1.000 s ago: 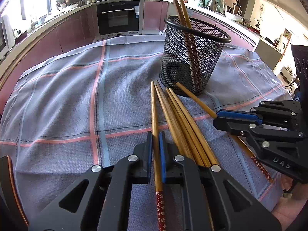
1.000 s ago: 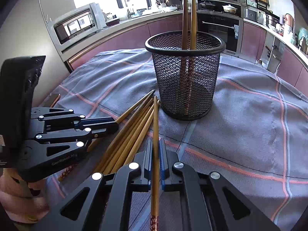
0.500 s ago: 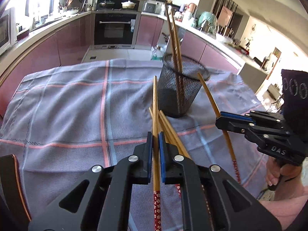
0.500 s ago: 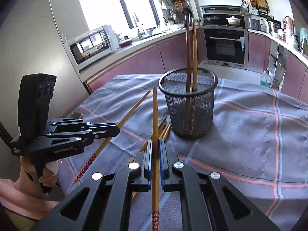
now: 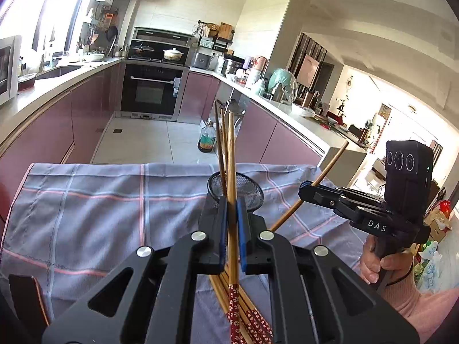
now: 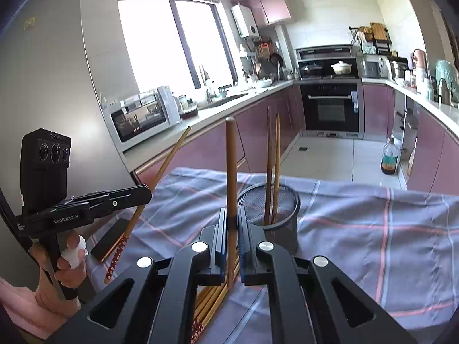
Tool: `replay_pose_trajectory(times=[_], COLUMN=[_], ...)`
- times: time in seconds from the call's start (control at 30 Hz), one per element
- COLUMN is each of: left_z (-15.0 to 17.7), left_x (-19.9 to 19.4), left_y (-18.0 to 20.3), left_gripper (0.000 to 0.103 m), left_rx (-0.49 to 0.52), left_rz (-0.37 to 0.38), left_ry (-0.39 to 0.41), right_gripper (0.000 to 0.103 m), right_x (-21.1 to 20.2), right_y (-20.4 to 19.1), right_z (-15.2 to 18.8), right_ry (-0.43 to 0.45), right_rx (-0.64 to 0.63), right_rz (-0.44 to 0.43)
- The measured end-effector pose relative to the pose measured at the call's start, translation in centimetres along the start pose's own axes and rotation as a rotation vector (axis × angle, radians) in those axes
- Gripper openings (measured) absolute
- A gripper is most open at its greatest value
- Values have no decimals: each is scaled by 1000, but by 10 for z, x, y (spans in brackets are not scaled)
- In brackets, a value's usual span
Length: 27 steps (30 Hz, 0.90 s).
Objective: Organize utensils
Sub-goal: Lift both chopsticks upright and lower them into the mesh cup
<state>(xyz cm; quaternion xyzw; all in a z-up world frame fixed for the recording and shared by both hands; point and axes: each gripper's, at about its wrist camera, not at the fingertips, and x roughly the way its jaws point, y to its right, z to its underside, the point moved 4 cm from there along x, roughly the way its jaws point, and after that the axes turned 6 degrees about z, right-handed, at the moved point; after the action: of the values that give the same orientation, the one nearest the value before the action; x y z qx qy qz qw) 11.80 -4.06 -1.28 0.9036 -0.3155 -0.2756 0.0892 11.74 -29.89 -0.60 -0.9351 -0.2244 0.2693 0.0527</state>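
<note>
Grippers marked "DAS" (image 5: 305, 192) and "GenRobot.AI" (image 6: 146, 195) we clamp on one chopstick (image 5: 231, 172) each, above the mesh cup (image 5: 252, 192).

Wooden chopsticks (image 5: 233, 172) — two lifted, tilted

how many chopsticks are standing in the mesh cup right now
2, side by side upright in the mesh cup: one chopstick on the left, the other just right of it. Each set of tongs grips another above the table, and more lie on the cloth.
</note>
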Motion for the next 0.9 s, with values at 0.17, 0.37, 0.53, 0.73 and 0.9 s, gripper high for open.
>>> replay_pose_trajectory(times=[0.17,0.37,0.53,0.73,0.9], left_z=[-13,-28,-48,-76,-96], left_x=[11,24,30,44,60], left_y=[10,13,15,22,25], left_gripper=[7,7,7,7,7], left_rx=[18,35,38,51,57], left_rz=[-18,-27,-19,-4,-29], left_ry=[7,33,74,122,176], right_gripper=[5,5,5,5,5], right_x=[-9,-14,-20,-19,-6], right_y=[2,3,6,13,19], right_z=[-22,-44,-65,-82,-81], right_ry=[55,97,141,169,150], right_rx=[-19,-51,-67,-83,-84], right_rz=[13,35,58,100,116])
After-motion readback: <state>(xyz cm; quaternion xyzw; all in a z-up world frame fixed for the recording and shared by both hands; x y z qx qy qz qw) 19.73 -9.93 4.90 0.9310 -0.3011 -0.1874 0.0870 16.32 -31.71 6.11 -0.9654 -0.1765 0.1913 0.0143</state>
